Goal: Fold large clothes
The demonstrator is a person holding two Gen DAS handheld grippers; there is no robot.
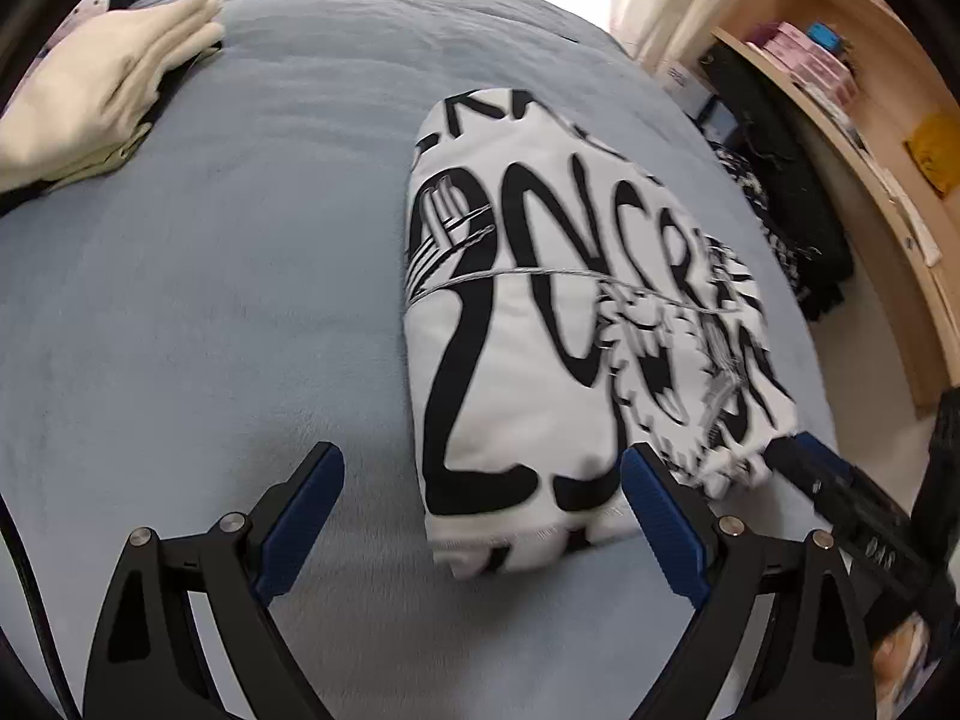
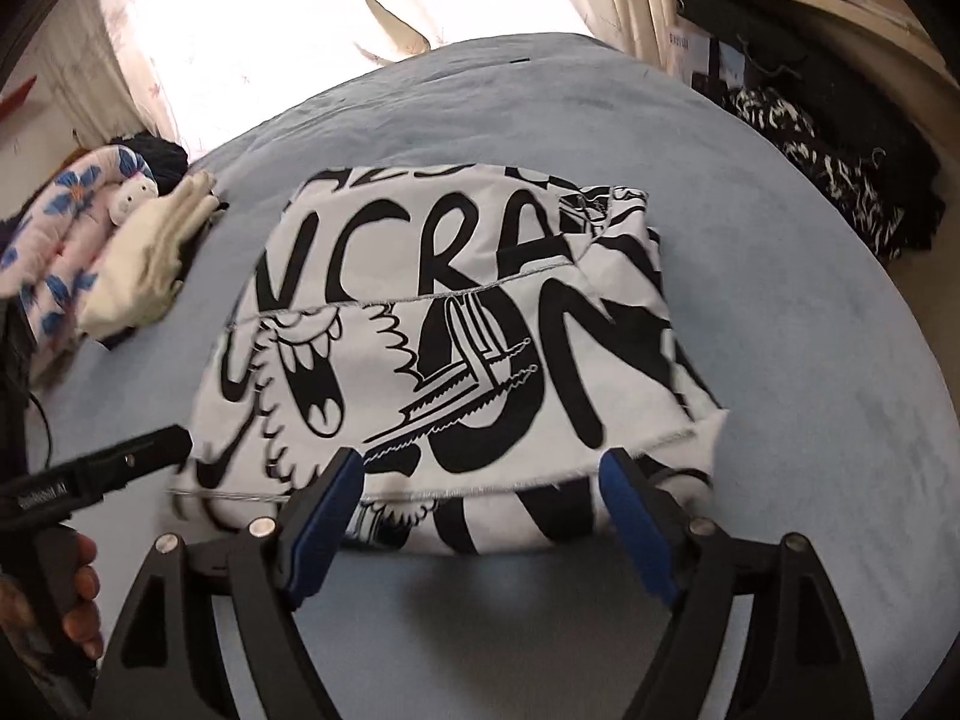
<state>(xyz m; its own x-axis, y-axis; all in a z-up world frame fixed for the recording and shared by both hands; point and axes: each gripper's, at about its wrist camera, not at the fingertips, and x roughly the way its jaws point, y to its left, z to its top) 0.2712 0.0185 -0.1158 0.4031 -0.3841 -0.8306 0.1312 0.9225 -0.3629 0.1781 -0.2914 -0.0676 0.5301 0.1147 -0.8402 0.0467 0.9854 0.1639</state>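
A white garment with bold black lettering (image 1: 558, 312) lies folded into a thick rectangle on the blue bed cover (image 1: 240, 276). It also shows in the right wrist view (image 2: 456, 336). My left gripper (image 1: 480, 468) is open, its right finger touching the garment's near corner. My right gripper (image 2: 480, 468) is open, its fingers at the garment's near edge, holding nothing. The right gripper's finger (image 1: 840, 486) shows at the garment's right corner in the left wrist view. The left gripper's finger (image 2: 108, 468) shows at the garment's left corner in the right wrist view.
A folded cream garment (image 1: 102, 96) lies at the bed's far left, next to a floral pink cloth (image 2: 66, 228). Dark patterned clothes (image 2: 840, 180) hang beside the bed on the right. A wooden shelf (image 1: 852, 108) stands behind them. Curtains (image 2: 360, 12) hang behind the bed.
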